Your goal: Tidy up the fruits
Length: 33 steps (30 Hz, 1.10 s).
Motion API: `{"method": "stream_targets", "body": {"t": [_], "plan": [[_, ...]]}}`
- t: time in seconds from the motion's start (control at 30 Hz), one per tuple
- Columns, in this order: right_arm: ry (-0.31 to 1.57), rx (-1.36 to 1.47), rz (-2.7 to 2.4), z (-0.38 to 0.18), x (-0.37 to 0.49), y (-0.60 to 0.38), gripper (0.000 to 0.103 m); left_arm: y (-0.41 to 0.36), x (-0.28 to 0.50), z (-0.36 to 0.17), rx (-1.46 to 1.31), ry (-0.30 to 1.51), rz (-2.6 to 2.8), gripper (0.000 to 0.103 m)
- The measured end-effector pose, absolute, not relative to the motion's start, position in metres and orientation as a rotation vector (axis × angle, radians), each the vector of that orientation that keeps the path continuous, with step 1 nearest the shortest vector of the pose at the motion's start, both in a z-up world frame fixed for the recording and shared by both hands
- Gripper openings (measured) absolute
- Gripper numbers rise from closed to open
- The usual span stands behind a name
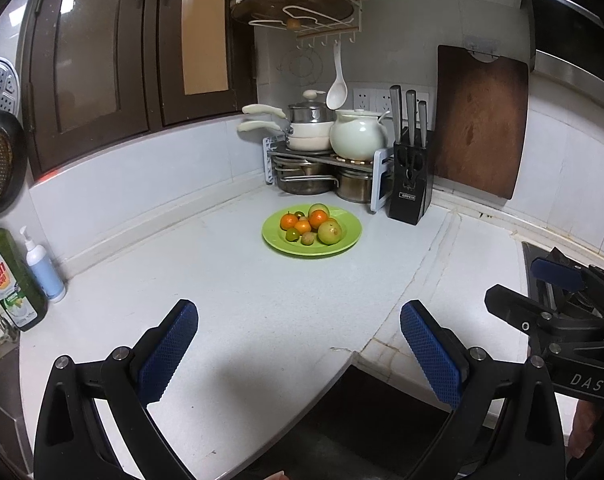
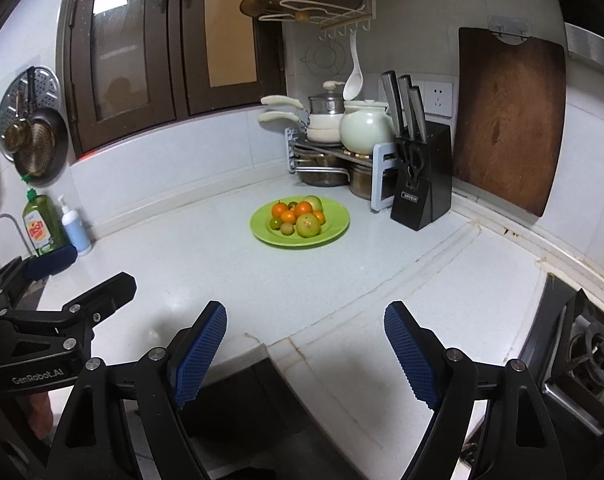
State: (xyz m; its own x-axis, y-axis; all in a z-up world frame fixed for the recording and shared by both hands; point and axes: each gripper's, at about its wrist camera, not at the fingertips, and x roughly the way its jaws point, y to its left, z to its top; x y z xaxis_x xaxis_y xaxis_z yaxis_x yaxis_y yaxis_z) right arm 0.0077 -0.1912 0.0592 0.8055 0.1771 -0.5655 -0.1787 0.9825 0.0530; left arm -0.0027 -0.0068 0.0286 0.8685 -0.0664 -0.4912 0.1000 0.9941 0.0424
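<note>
The plate [image 2: 261, 232] is sitting on the bench [image 2: 205, 264], well out from the corner, and the fruits [image 2: 297, 216] are lying heaped in it, touching one another. Behind the plate a rack [image 2: 382, 164] is standing in the corner, carrying pans [image 2: 322, 130] and a pot [image 2: 366, 128] on top and sheltering more pots [image 2: 326, 172] underneath. Right of the plate and just beside the rack, a knife block [image 2: 422, 184] is standing, with a cutting board [image 2: 510, 120] leaning against the wall behind it. Far left of the plate, two bottles [image 2: 41, 224] are standing together at the wall. Right of the plate, at the bench's end, a stove [image 2: 582, 352] is sitting.
</note>
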Motion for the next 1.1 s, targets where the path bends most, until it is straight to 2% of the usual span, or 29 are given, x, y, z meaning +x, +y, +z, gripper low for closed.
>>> {"method": "stream_targets", "body": {"t": [1.1], "plan": [[0.559, -0.019, 0.21, 0.07, -0.012, -0.177, 0.082, -0.002, -0.02, 0.04, 0.068, 0.478, -0.084, 0.103]]}}
